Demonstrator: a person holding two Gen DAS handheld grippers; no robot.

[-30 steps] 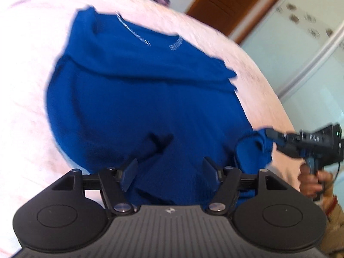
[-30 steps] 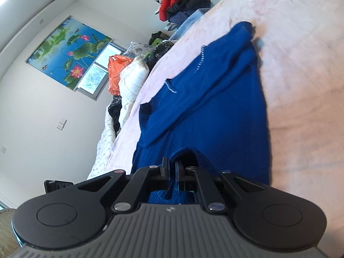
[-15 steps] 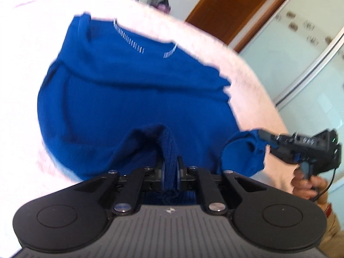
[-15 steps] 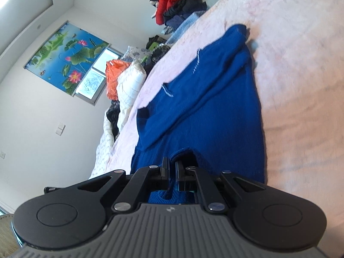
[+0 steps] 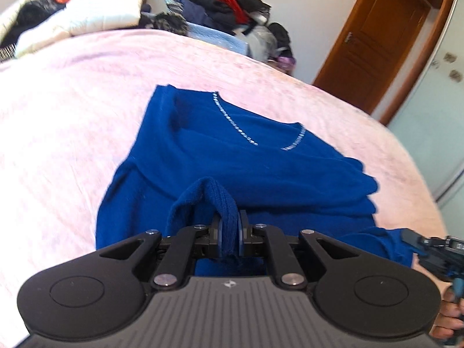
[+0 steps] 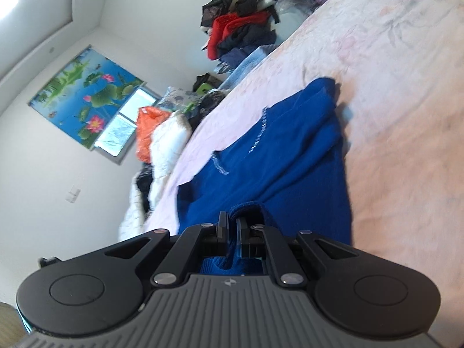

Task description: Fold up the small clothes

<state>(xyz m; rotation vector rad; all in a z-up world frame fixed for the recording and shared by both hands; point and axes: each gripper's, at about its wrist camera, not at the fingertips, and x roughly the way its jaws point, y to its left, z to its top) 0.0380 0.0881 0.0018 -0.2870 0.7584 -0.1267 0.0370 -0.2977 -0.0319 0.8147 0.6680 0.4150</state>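
Left wrist view: left gripper (image 5: 230, 233) has its jaws clamped on a bunched ridge of the blue sweater (image 5: 246, 168) hem. The pinch looks thick, likely more than one layer. Right gripper (image 6: 232, 233) is likewise closed tight on blue knit at the other hem corner; it also shows at the right edge of the left view (image 5: 429, 246), with the person's hand (image 5: 448, 316) under it.

Sweater lies mid-bed on the pink bedspread (image 5: 72, 116), neckline trim (image 5: 249, 136) pointing toward the far edge of the bed, where the clothes pile (image 5: 220, 3) sits. Hem is at the near edge, lifted off the spread at both pinch points.

Risks as I read them:
- Knit is heavy and slack. The span between the two grips will probably sag, so the fold line lands crooked unless both hands keep it taut.
- If the left pinch caught only the front layer, or front plus a fold of the back, the body separates or drags on the carry-over. Can't tell layer count from here.
- Plush spread looks grabby, so the far half may creep toward the neckline and wrinkle.
- The sleeves look folded in across the body; a fast flip could throw them out.
- Uneven hand travel skews the hem against the shoulders.
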